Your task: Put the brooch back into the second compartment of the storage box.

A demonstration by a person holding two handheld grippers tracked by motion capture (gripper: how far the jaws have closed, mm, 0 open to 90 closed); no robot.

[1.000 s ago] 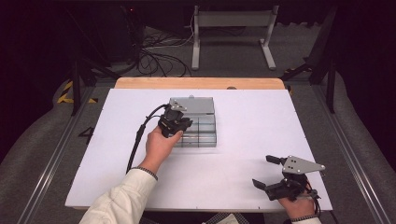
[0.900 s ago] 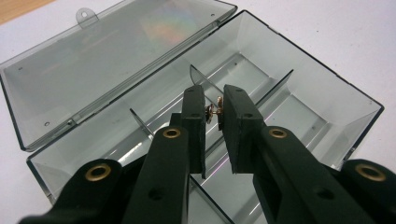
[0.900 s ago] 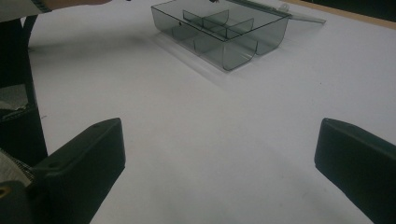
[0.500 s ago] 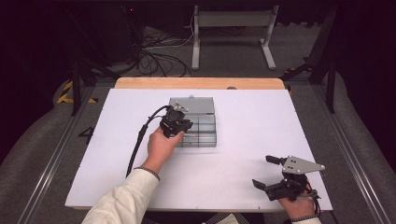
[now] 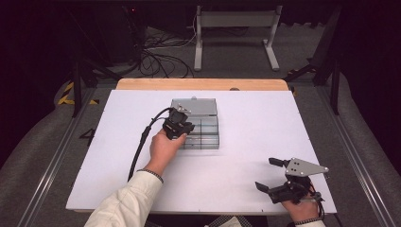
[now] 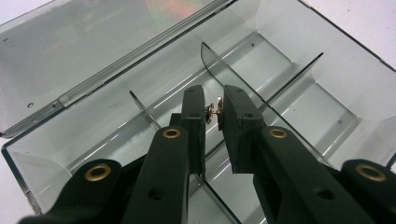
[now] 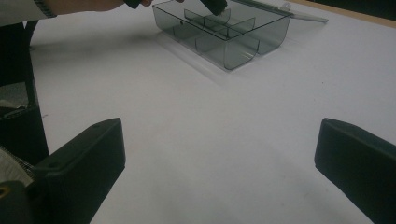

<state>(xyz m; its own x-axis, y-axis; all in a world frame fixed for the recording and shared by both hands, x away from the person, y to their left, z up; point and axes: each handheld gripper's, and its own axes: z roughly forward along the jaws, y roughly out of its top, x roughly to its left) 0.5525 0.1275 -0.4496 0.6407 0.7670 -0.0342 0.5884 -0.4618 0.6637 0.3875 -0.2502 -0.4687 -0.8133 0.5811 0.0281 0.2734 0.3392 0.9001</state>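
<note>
Jaws of the left tool [image 6: 215, 112] pinch a small metal piece [image 6: 215, 111] over the open box [image 6: 299, 70].

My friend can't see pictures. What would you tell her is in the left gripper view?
Two black jaws of the left tool pinch a tiny gold-coloured metal piece above a clear smoky plastic box. The box is split by thin dividers into compartments, and its lid lies open behind it on the white table.

Smoke-grey clear box [image 6: 299, 60] seen beyond black left gripper [image 6: 215, 112]; gold-coloured small part [image 6: 215, 112] pinched between its pads; white table [image 5: 265, 123] beneath.
</note>
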